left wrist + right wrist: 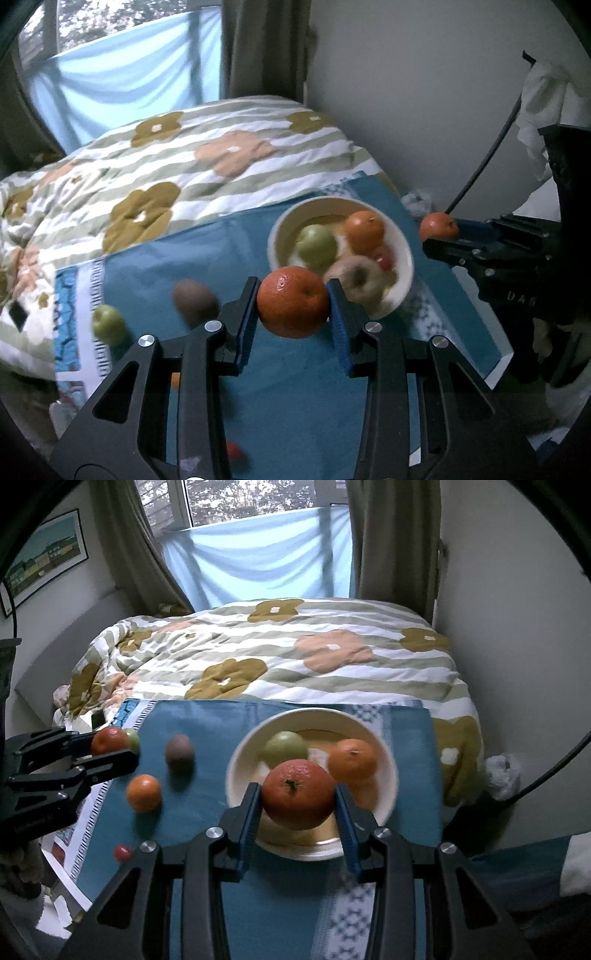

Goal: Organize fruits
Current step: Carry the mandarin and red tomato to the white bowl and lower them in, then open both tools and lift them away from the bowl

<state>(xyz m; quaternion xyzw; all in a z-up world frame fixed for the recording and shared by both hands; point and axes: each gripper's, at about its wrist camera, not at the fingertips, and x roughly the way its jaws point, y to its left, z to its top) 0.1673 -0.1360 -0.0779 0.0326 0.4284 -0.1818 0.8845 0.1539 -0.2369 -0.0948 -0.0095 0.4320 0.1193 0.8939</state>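
My left gripper (292,291) is shut on an orange (291,310) and holds it in the air just in front of the cream bowl (403,242). My right gripper (298,790) is shut on a second, redder orange (298,801) above the near part of the same bowl (236,771). Inside the bowl lie a green apple (286,747), an orange (351,762) and a pale ring-shaped fruit (356,275). On the blue cloth (207,723) rest a kiwi (179,753), an orange (144,793), a small red fruit (122,852) and a green apple (109,325).
The cloth lies on a bed with a flowered striped duvet (295,653). A white wall (424,110) stands close on the right, with a black cable (480,166) and a crumpled tissue (502,775) beside the bed. Curtains and a window are behind.
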